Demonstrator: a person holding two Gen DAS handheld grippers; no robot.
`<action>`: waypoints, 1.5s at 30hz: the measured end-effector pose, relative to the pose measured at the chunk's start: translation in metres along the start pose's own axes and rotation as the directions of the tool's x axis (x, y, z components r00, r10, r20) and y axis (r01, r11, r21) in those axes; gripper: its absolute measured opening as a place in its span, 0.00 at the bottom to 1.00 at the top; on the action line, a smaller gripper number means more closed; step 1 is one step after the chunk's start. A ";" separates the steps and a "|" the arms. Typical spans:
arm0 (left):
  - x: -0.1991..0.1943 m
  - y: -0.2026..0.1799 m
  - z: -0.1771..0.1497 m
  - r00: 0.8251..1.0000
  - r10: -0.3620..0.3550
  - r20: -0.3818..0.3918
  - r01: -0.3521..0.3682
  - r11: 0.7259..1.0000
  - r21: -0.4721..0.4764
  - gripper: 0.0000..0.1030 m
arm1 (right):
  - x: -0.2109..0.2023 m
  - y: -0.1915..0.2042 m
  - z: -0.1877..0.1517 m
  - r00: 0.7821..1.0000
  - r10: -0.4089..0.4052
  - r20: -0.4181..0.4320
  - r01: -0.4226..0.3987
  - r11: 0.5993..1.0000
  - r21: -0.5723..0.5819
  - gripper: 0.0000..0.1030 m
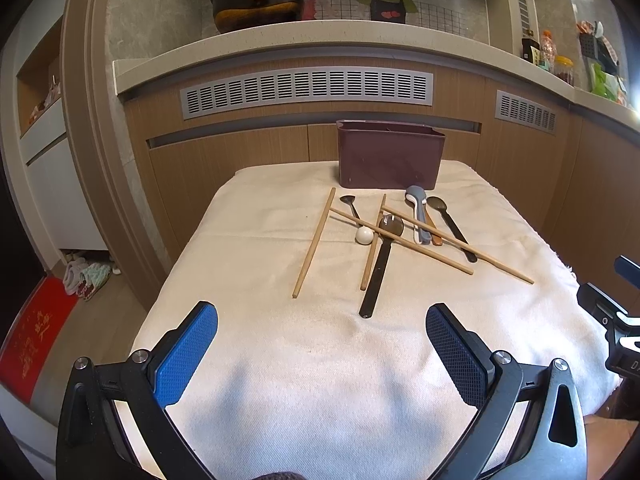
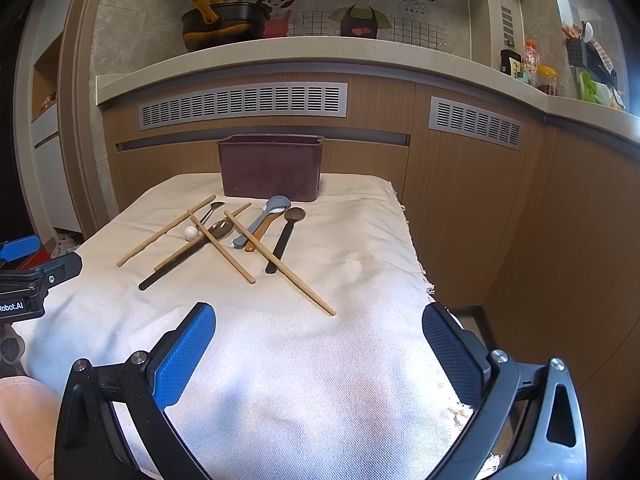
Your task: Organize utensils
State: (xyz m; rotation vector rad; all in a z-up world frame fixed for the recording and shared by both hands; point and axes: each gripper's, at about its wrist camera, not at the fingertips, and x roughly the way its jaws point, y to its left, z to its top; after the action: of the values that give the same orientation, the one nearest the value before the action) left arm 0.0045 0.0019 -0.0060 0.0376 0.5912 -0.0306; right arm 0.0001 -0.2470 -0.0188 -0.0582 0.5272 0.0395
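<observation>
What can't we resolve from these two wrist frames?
- Inside of the brown bin: both views look at its front wall, so contents and dividers are hidden.
- Stacked spoons: overlapping; exact count unclear in either view.
- Small metal spoon: a chopstick crosses it, and whether the white ball is its handle end is unclear.
- Right gripper in the left view: cut off by the frame edge.

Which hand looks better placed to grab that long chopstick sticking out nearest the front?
Probably the right. That chopstick ends just ahead of the open right gripper; from the open left gripper it lies far off to the side.
</observation>
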 end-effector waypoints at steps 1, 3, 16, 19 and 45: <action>0.000 0.000 0.000 1.000 -0.001 -0.002 0.001 1.000 0.000 1.00 | 0.000 0.000 0.000 1.000 0.000 0.000 0.000 1.000 -0.001 1.00; 0.001 0.000 0.000 1.000 -0.001 -0.008 0.001 1.000 -0.001 1.00 | 0.000 0.001 0.000 1.000 -0.001 -0.001 0.001 1.000 0.001 1.00; 0.002 0.000 0.000 1.000 0.001 -0.014 -0.001 1.000 0.000 1.00 | -0.002 0.002 -0.001 1.000 0.001 0.001 -0.001 1.000 -0.002 1.00; 0.002 0.000 0.000 1.000 0.000 -0.015 0.000 1.000 0.001 1.00 | -0.002 0.003 -0.001 1.000 0.002 0.002 -0.002 1.000 -0.005 1.00; 0.002 0.000 -0.001 1.000 0.000 -0.016 0.000 1.000 0.004 1.00 | -0.002 0.003 -0.001 1.000 0.002 0.001 -0.002 1.000 -0.004 1.00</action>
State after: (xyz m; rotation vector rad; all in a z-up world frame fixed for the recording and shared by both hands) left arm 0.0052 0.0015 -0.0079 0.0423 0.6075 -0.0316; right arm -0.0021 -0.2437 -0.0184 -0.0618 0.5267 0.0430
